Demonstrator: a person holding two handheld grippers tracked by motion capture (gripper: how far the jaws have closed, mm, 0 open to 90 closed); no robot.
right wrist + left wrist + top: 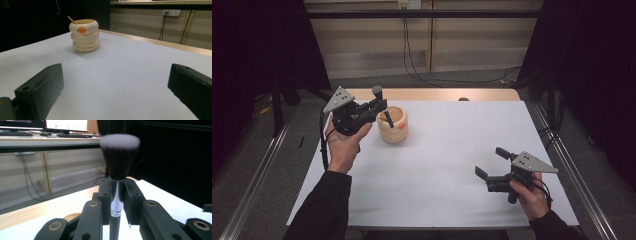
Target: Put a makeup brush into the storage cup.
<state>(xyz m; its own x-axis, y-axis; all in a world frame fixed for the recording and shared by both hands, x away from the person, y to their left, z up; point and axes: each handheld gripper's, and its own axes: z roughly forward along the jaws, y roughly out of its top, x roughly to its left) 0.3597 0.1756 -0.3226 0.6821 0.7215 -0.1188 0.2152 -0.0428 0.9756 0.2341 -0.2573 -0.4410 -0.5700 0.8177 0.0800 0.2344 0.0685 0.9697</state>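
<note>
My left gripper (pixel 378 106) is raised at the table's back left, shut on a makeup brush (pixel 377 92). In the left gripper view the brush (pixel 119 157) stands upright between the jaws, with dark white-tipped bristles on top and a silver ferrule. Its dark handle slants down toward the mouth of a cream ringed cup (pixel 393 126) with an orange duck beak. The cup (pixel 84 36) holds a thin wooden stick (pixel 71 19). My right gripper (pixel 492 162) hovers open near the front right, far from the cup, jaws wide apart and nothing between them (pixel 115 85).
The white table top (pixel 447 165) has a wooden strip (pixel 437 94) along its far edge. Metal rails run along both sides. Dark curtains flank the table, and cables hang at the back wall. A small dark object (pixel 463 99) sits at the far edge.
</note>
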